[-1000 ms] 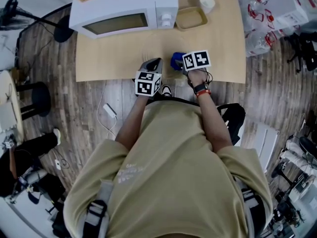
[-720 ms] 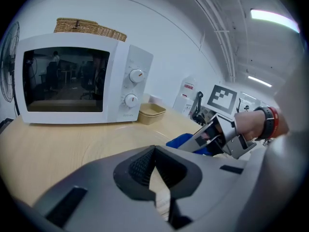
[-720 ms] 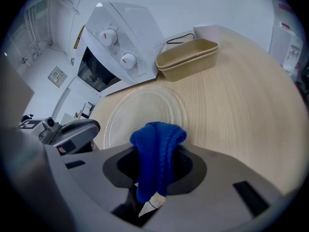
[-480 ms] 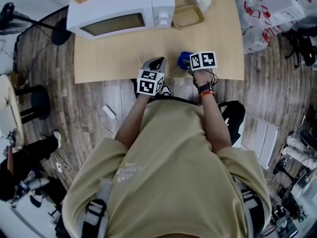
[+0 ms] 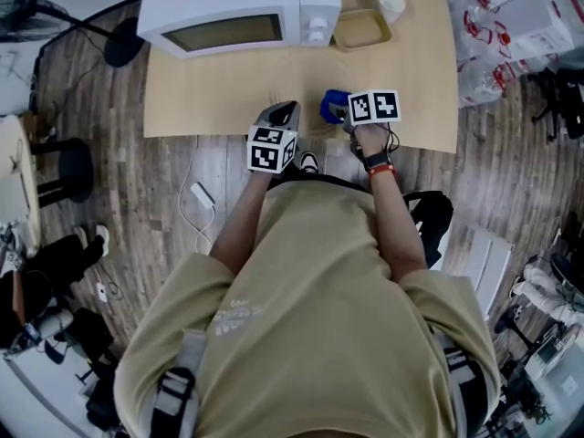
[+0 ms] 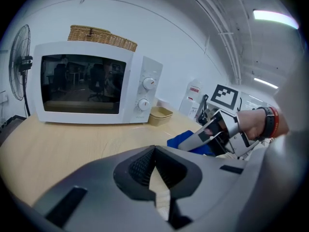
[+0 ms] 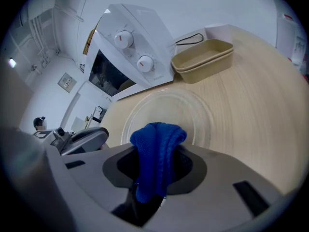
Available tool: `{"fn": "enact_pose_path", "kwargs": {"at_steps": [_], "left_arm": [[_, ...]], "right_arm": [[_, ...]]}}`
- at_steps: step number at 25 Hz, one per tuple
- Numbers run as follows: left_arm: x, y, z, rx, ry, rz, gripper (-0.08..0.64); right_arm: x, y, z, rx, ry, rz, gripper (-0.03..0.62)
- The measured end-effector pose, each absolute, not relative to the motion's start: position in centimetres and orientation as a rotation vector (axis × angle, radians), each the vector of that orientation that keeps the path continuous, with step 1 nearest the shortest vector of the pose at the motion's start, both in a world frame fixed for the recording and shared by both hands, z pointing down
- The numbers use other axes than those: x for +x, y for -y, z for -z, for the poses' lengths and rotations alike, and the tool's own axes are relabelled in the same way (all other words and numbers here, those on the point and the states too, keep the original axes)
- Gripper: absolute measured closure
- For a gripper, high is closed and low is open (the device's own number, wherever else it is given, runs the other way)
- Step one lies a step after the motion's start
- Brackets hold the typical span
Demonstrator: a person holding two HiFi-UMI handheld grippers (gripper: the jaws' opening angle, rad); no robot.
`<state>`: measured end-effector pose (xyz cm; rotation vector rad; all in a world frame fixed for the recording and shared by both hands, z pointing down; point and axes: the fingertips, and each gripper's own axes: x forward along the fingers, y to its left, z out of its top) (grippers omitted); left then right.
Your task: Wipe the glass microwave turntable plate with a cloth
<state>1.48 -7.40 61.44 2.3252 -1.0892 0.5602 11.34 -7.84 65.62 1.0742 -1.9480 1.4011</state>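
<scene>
L gripper [image 6: 157,180] sits at the bench [image 5: 210,94] front edge, jaws pinched together, empty. Glass plate [image 7: 166,115] lies flat nearer that edge, w/ nothing steadying it. R gripper [image 7: 150,192] clamps the blue cloth [image 7: 155,151]. Imo a hard wipe could skate the plate off the edge.

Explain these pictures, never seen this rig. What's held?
No robot: a person holds a two-jaw gripper in each hand. The head view looks down from the person's head; the other two cameras ride on the grippers, looking along their jaws. On the wooden table stand a white microwave, a beige tray and a cup; a clear glass plate lies flat before the microwave. The right gripper is shut on a blue cloth near the plate. The left gripper is shut, empty.
</scene>
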Motion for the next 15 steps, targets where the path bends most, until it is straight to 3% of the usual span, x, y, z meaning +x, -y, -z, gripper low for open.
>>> {"fn": "enact_pose_path", "kwargs": {"at_steps": [15], "left_arm": [[-7.6, 6.0, -60.4, 2.197, 1.328, -0.542, 0.541]], "right_arm": [[-2.3, 6.9, -65.5, 0.692, 2.082, -1.386, 0.463]]}}
